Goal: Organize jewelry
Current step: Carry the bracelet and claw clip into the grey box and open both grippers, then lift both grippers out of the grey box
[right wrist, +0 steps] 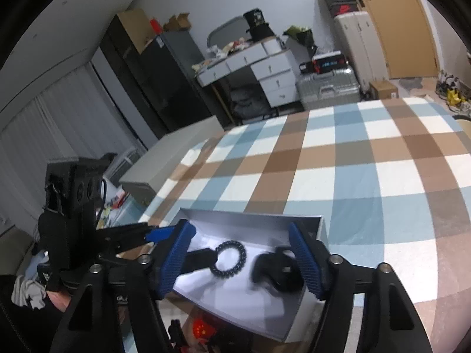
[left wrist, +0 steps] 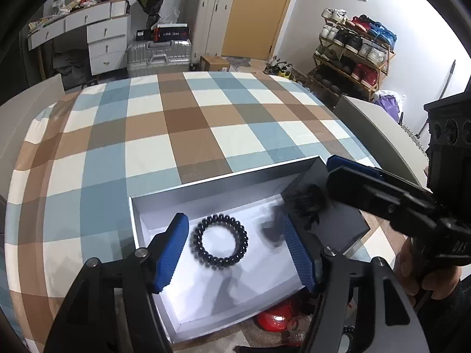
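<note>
A white open box (left wrist: 138, 220) sits at the near edge of the checked table; it also shows in the right wrist view (right wrist: 322, 226). A black spiral hair tie (left wrist: 219, 239) lies flat on its floor (right wrist: 229, 256). A blurred black fluffy item (left wrist: 303, 203) hangs over the box's right side, its tail (left wrist: 272, 231) inside the box; in the right wrist view it (right wrist: 273, 270) lies between my right fingers. My left gripper (left wrist: 235, 250) is open above the box, straddling the hair tie. My right gripper (right wrist: 243, 260) is open over the box.
The checked tablecloth (left wrist: 176, 123) stretches beyond the box. A red object (left wrist: 273, 319) lies below the box's near edge. Grey chair backs (left wrist: 371, 129) stand at both table sides. Suitcases, a desk and a shoe rack (left wrist: 353, 53) stand beyond the table.
</note>
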Available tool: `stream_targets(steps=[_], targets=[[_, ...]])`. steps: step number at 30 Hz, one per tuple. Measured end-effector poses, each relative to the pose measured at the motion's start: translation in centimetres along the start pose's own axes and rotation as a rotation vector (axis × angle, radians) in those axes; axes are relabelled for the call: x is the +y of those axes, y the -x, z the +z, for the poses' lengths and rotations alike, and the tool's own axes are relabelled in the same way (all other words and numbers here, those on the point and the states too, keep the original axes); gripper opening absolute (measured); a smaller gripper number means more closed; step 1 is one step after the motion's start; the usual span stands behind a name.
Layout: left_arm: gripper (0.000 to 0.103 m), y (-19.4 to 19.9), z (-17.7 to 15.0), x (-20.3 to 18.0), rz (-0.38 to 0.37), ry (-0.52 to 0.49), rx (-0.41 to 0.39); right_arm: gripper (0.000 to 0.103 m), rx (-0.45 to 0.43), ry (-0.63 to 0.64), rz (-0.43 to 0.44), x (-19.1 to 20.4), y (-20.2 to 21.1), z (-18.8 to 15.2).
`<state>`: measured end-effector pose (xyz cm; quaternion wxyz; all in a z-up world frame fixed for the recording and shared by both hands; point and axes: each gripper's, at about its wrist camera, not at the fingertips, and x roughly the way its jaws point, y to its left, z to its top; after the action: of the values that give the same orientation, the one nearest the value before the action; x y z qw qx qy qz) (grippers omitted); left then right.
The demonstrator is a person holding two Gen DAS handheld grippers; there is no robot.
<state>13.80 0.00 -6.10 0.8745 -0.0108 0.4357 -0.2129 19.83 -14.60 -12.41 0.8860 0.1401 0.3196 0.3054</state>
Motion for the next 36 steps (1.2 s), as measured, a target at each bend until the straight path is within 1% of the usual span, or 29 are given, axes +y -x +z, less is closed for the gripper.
stream_targets(steps=[11,17,19,21,25,27,29,33,34,35,36], targets=[[0.062,2.0,-0.6,-0.7,0.043,0.004,-0.051,0.072,-0.039,0.009,-0.010,1.0,2.8,-0.5],[0.062,3.6,-1.1,-1.7,0.065,-0.011,-0.094,0.089,-0.086,0.046,-0.029,2.4,4.4,-1.1],[0.062,4.0,-1.3,-2.0,0.070,-0.012,-0.109,0.097,-0.109,0.052,-0.032,2.9,5.1,-1.5],[0.062,4.6,-1.6,-2.2,0.070,-0.005,-0.127,0.102,-0.135,0.054,-0.042,3.2,5.8,-1.8],[0.063,5.5,-2.6,-2.4,0.089,0.021,-0.169,0.103,-0.171,0.053,-0.048,3.6,7.0,-2.7],[0.065,5.9,-3.2,-2.6,0.109,0.033,-0.185,0.103,-0.181,0.052,-0.049,3.8,7.5,-3.3],[0.069,6.2,-4.0,-2.9,0.133,0.039,-0.204,0.103,-0.190,0.062,-0.057,4.2,8.2,-4.1],[0.070,6.9,-5.5,-3.2,0.141,0.063,-0.228,0.103,-0.214,0.082,-0.088,4.7,9.5,-5.8],[0.073,6.9,-5.8,-3.2,0.147,0.074,-0.233,0.103,-0.214,0.088,-0.099,4.8,9.7,-6.2],[0.081,7.1,-6.1,-3.2,0.149,0.084,-0.238,0.103,-0.209,0.092,-0.109,4.9,9.9,-6.5],[0.085,7.2,-6.5,-3.2,0.153,0.098,-0.245,0.103,-0.194,0.093,-0.120,4.9,10.0,-7.0]])
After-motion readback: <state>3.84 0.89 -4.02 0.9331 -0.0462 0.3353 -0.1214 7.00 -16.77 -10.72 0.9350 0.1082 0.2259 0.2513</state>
